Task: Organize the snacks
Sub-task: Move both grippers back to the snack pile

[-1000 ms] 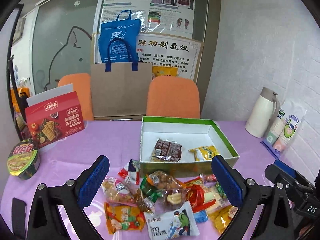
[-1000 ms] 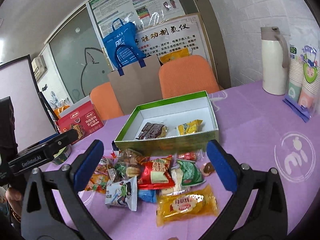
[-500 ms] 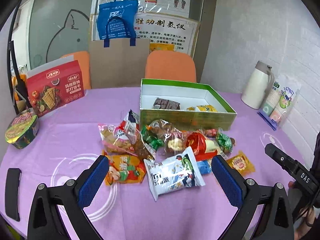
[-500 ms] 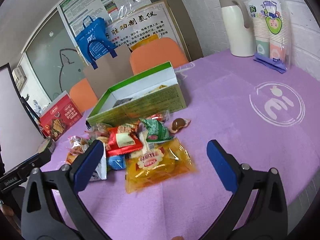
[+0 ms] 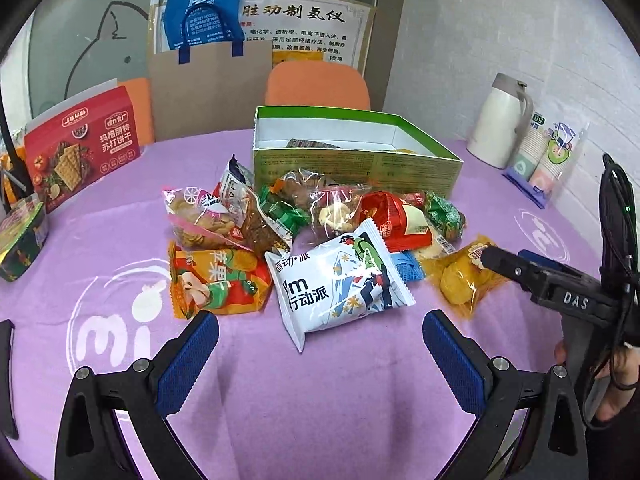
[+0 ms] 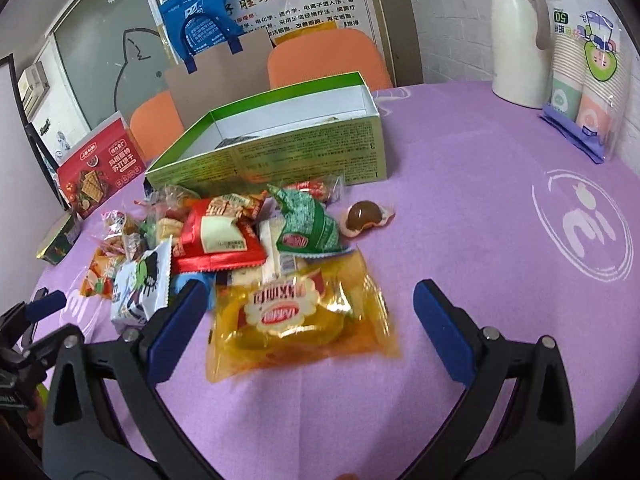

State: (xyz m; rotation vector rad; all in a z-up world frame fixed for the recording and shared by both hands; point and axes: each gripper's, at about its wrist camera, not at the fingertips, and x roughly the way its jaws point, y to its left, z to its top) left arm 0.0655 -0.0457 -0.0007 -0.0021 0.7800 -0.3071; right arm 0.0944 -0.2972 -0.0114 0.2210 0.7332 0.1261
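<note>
A heap of wrapped snacks lies on the purple tablecloth in front of an open green box (image 5: pixel 352 168) (image 6: pixel 280 156) that holds a few packets. Nearest my left gripper (image 5: pixel 320 354) is a white packet (image 5: pixel 340 280), with an orange packet (image 5: pixel 212 280) to its left. My left gripper is open and low, just short of the white packet. My right gripper (image 6: pixel 308 328) is open, its fingers either side of a yellow packet (image 6: pixel 300 320), not touching it. Red (image 6: pixel 220 236) and green (image 6: pixel 304 224) packets lie behind it.
A red cracker box (image 5: pixel 80 148) and a noodle bowl (image 5: pixel 20 236) stand at the left. A white thermos (image 6: pixel 520 36) and sleeves of paper cups (image 6: pixel 584 72) stand at the right. Orange chairs (image 5: pixel 316 84) and a blue bag (image 5: pixel 204 12) are behind the table. A chocolate sweet (image 6: pixel 364 216) lies alone.
Both grippers have pulled back from above the box and dropped low towards the near side of the snack heap. The right one now straddles the yellow packet.
</note>
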